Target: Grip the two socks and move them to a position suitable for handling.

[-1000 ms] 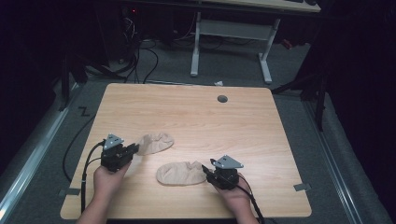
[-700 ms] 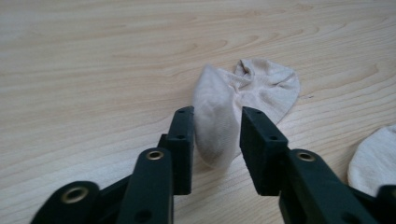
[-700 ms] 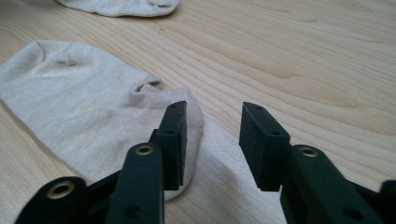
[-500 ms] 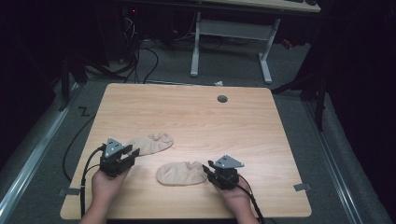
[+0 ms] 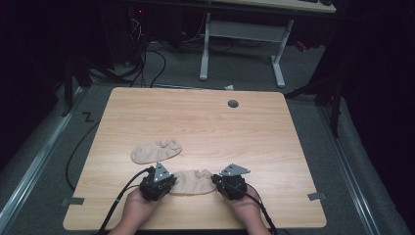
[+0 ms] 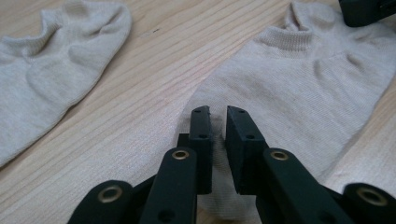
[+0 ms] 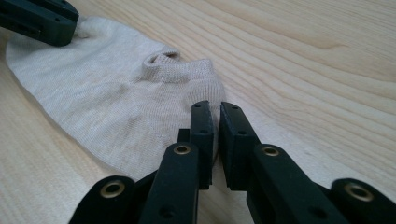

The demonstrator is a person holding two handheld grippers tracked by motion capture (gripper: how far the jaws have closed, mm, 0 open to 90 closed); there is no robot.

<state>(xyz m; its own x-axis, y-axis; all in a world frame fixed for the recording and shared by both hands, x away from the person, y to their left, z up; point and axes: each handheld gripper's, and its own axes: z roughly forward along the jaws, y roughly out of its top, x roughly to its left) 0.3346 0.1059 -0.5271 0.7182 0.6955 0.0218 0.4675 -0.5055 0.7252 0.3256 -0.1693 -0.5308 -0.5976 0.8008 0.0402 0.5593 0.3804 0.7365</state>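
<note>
- Your left gripper (image 5: 157,183) sits at the left end of the near sock (image 5: 193,181), which lies flat on the wooden table (image 5: 274,147) close to your edge, between your two hands.
- In the left gripper view the jaws stand nearly together with only a narrow slit between them, and the near sock (image 6: 299,93) runs under and between the fingertips (image 6: 201,122); the fabric's rounded end lies right at the jaws, so they look pinched on it.
- Your right gripper (image 5: 230,185) is at the opposite end of the same sock, by its ribbed cuff.
- In the right gripper view the jaws are likewise almost closed, a thin gap left, with the sock's heel edge (image 7: 205,88) caught between the fingertips (image 7: 233,122); the cuff opening lies just beyond the tips.
- The far tip of your left gripper (image 7: 39,21) rests on the sock's other end in that same view.
- A second sock (image 5: 156,151) lies apart, farther up the table and to the left of the held one, touched by neither gripper; the left gripper view shows it off to the left (image 6: 56,79), bare wood between the two socks.
</note>
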